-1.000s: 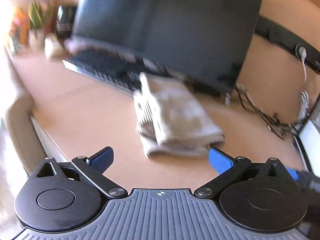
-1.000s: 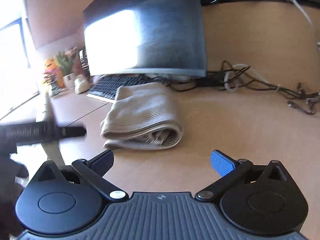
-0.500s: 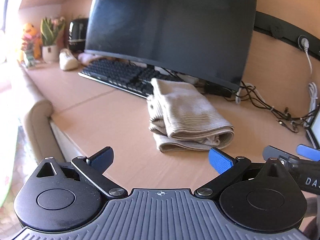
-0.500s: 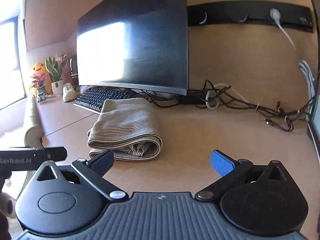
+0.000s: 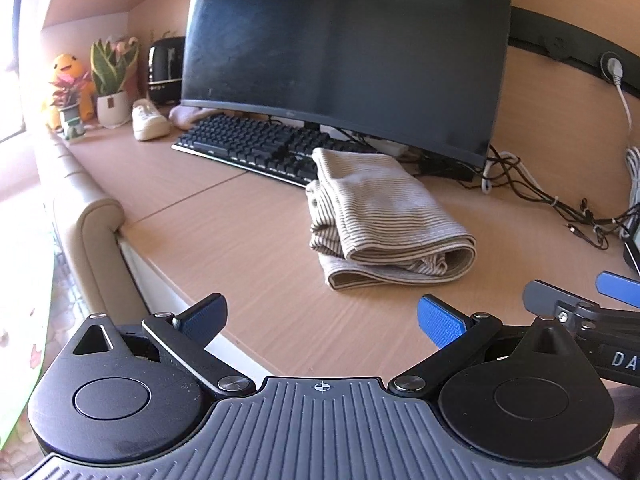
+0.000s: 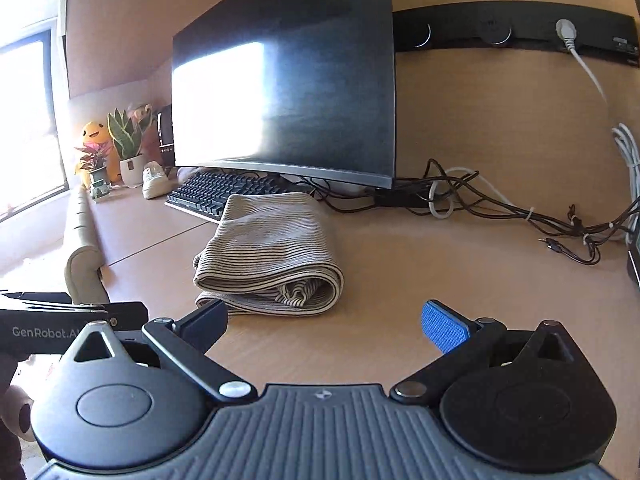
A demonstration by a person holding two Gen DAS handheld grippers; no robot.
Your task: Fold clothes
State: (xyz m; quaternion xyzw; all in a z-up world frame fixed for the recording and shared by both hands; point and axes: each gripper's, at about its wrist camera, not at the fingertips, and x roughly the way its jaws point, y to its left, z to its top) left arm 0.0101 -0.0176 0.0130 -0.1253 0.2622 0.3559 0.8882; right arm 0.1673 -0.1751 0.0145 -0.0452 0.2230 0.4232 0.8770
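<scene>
A beige garment with thin dark stripes (image 5: 384, 216) lies folded into a thick bundle on the wooden desk (image 5: 224, 208), its far end touching the keyboard. My left gripper (image 5: 320, 316) hovers open near the desk's front edge, short of the bundle, with nothing between its blue pads. In the right wrist view the same garment (image 6: 272, 248) sits just ahead and left of centre. My right gripper (image 6: 326, 320) is open and empty too, its left finger close to the bundle's near edge. Each gripper shows at the side of the other's view.
A large dark monitor (image 5: 344, 52) and a black keyboard (image 5: 256, 148) stand behind the garment. Tangled cables (image 6: 500, 208) run along the back right. Potted plants, a yellow toy (image 5: 68, 80) and a white shoe (image 5: 148, 120) sit at the far left. A padded rail (image 5: 92, 220) borders the desk's left edge.
Both grippers have pulled back and steadied from the garment, which now lies farther away. The garment has not changed shape. Both stay open.
</scene>
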